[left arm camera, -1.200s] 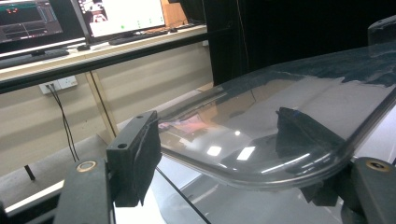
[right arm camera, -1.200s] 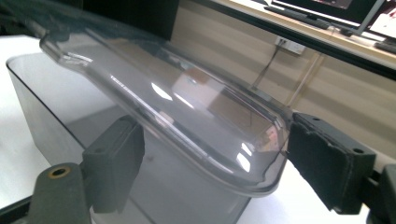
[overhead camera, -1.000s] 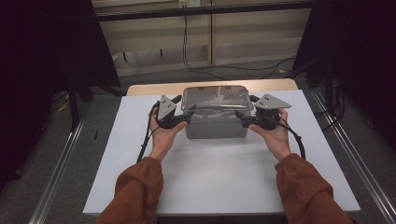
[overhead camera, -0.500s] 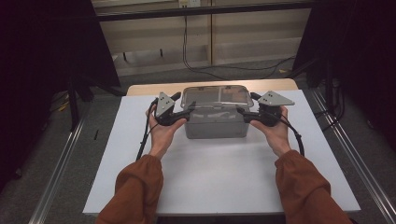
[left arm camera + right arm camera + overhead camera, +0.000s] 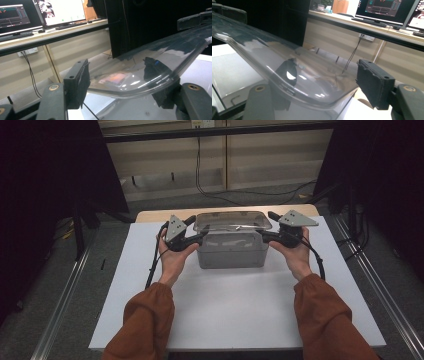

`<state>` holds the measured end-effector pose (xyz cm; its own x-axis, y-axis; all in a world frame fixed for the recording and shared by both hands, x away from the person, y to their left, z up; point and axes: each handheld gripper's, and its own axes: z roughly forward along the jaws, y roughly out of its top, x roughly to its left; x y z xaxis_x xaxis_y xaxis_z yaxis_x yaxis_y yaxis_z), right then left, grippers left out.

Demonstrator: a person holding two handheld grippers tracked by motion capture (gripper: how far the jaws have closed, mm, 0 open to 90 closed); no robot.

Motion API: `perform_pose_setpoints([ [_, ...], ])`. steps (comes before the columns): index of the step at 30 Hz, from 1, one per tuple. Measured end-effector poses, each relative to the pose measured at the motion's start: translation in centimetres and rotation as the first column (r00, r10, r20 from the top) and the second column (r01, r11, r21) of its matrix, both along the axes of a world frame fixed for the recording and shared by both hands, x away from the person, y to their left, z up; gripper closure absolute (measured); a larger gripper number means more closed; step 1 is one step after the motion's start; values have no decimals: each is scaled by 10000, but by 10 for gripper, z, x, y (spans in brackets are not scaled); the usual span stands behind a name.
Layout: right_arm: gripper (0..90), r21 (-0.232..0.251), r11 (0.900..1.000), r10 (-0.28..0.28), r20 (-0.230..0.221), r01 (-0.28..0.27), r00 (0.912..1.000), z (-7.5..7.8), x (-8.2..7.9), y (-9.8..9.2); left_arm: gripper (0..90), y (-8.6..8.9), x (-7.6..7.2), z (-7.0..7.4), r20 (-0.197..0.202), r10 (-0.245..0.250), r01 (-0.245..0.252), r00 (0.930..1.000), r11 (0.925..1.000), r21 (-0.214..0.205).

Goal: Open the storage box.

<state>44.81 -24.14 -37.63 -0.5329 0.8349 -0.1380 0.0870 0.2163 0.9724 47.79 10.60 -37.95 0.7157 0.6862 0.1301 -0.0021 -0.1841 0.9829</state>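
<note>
High view: grey box (image 5: pixel 231 252) sits at the far middle of the white board (image 5: pixel 235 305), w/ a clear lid (image 5: pixel 233 221) riding just above its top. Left gripper (image 5: pixel 200 238) comes in at the lid's left end, right gripper (image 5: pixel 266 236) at its right end. Left hand (image 5: pixel 172 260) and right hand (image 5: pixel 296 255) wrap round the gripper bodies, rust-orange sleeves (image 5: pixel 145 320) running down to the bottom edge. Grey three-cornered plates on top of both grippers, black cable (image 5: pixel 154 262) trailing down the left side of the board.

Left gripper view: lid (image 5: pixel 150 65) edge passes between the two black jaws, one jaw to the left, the other seen through the plastic at right. Jaws stand wide, roughly a lid-end apart, both close against the rim; can't tell for sure whether they squeeze it. Other gripper (image 5: pixel 195 18) shows dark at the lid's far end, top right. Monitors (image 5: pixel 40 12) on a desk behind.

Right gripper view: same story mirrored. Lid (image 5: pixel 287 65) runs over the near jaw at lower left, far jaw sits just off its corner at right w/ a small gap showing. So a wide stance, not clamped tight on that side as far as I can tell. Box wall (image 5: pixel 234 93) visible under the lid, lower left. Monitor (image 5: pixel 387 10) top right.
</note>
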Motion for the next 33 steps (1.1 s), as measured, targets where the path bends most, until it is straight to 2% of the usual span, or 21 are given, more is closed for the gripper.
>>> perform_pose_setpoints([
  [4, 368, 22, 10000, 78, 100, -78, 9999, 3, 2, 0, 408, 0, 2, 3, -178, -52, 50, 9998, 9999, -130],
  [7, 391, 53, 9998, 175, 72, -175, 9998, 5, 3, -1, 426, -1, 4, 6, -181, -134, 133, 9997, 9999, -64],
  [13, 427, 205, 9993, 297, 183, -301, 9994, 8, 6, -1, 462, -1, 8, 10, 10, -177, 177, 9998, 9998, -63],
  [15, 451, 279, 9991, 302, 270, -310, 9992, 9, 8, 0, 475, -1, 9, 11, 134, -51, 51, 9999, 10000, -40],
  [17, 461, 295, 9990, 317, 290, -326, 9991, 11, 9, 1, 474, -2, 9, 11, 114, -29, 30, 9999, 9999, -162],
  [21, 478, 291, 9990, 342, 314, -351, 9989, 14, 12, 2, 487, -1, 12, 13, 183, 136, -134, 9997, 9999, -110],
  [23, 486, 318, 9989, 333, 302, -342, 9990, 16, 12, 1, 495, 0, 14, 14, 182, 126, -124, 9998, 9998, -155],
  [26, 502, 391, 9986, 342, 338, -355, 9988, 18, 14, 0, 548, 0, 17, 15, 250, 16, -16, 9997, 10000, 3],
  [33, 530, 649, 9976, 220, 392, -245, 9990, 19, 17, -4, 570, -1, 25, 17, 426, 51, -50, 9991, 10000, -41],
])
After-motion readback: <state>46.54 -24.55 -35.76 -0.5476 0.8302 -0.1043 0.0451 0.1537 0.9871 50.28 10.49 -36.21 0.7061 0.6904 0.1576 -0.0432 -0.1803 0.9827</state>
